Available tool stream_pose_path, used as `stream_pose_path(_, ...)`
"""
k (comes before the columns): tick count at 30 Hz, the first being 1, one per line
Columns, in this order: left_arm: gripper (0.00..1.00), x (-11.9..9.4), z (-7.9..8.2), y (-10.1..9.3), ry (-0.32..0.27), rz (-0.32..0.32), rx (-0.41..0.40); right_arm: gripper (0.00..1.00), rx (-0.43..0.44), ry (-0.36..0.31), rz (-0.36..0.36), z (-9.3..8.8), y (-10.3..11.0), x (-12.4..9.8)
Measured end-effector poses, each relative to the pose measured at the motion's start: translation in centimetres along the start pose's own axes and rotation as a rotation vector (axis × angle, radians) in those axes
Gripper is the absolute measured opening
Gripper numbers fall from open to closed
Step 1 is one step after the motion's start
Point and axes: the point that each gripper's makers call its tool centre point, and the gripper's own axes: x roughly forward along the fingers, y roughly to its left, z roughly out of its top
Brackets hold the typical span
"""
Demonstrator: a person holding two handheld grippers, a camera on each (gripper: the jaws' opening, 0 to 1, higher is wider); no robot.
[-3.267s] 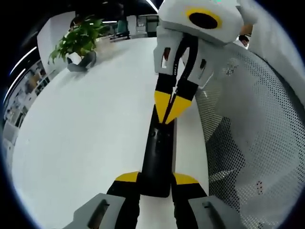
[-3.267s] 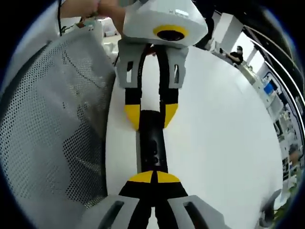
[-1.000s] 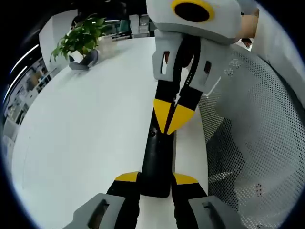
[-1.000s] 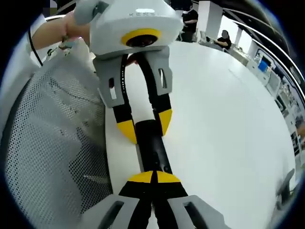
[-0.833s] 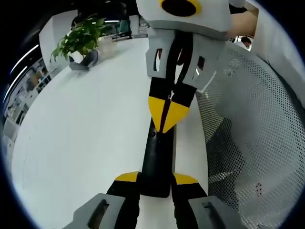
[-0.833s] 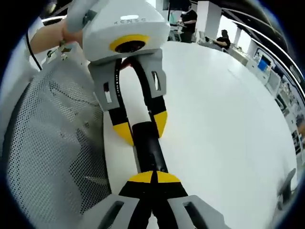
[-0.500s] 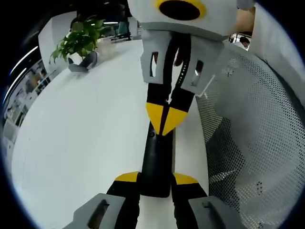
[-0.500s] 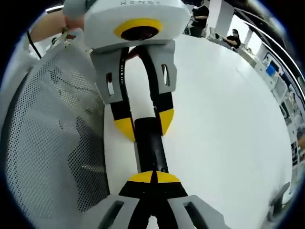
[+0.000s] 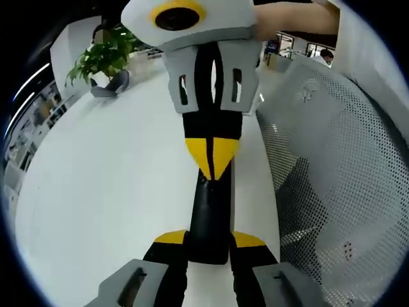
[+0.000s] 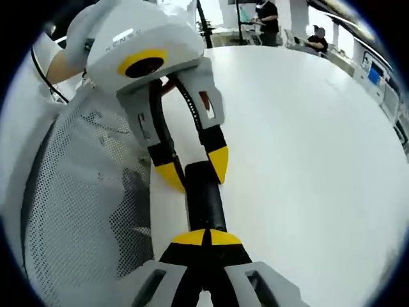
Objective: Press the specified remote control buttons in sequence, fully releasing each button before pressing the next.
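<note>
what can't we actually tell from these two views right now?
- Which button is pressed: in the left gripper view the right gripper's shut tips cover that part of the remote.
- Button labels: too small and dark in both views.
- Remote's near end: hidden between the left gripper's jaws in the right gripper view.
- Whether the tips touch or hover: contact point hidden.
- Plant: blurred near the edge of the left gripper view.

No text, label, brand or number can be read here. The white housing of the left gripper [image 10: 193, 171], seen in the right gripper view, carries a short line of dark lettering near its top edge, but it is too small and blurred to make out. The remote control [image 9: 209, 217] shows no legible markings.
</note>
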Motion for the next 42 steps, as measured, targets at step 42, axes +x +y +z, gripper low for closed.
stream_pose_path(42,0.25,-0.1,-0.1,0.0,-0.03,0.01,-0.017,0.0,0.233,-0.124,-0.088,0.9,-0.7,0.4)
